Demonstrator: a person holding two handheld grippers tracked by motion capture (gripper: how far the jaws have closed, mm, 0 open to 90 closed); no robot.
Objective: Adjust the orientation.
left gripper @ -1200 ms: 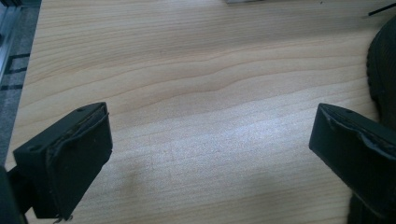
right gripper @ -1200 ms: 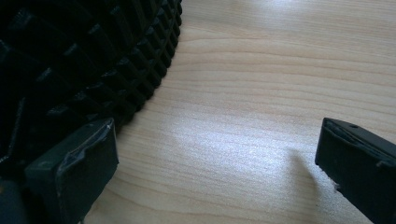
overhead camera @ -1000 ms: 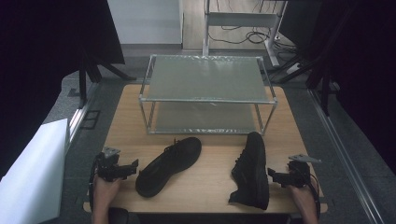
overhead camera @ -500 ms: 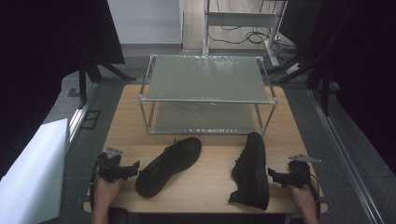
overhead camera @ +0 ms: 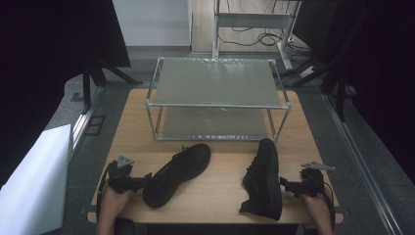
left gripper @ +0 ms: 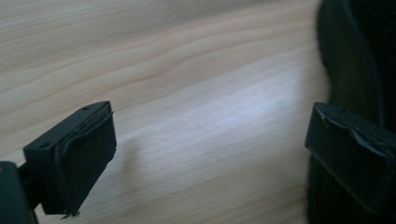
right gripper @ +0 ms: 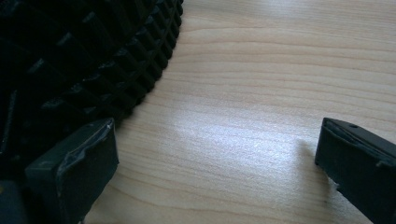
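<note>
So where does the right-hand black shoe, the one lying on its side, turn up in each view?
High view: right-hand shoe lies lower right of centre, beside the right gripper.
Left gripper view: not this shoe.
Right gripper view: its treaded sole fills the upper left.
Shared landmark: the wooden table.

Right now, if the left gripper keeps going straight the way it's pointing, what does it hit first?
Most likely the left black shoe. The left gripper points across the table at its heel end, jaws open, one jaw already beside the shoe's side in the left gripper view. Depth is hard to judge.
</note>
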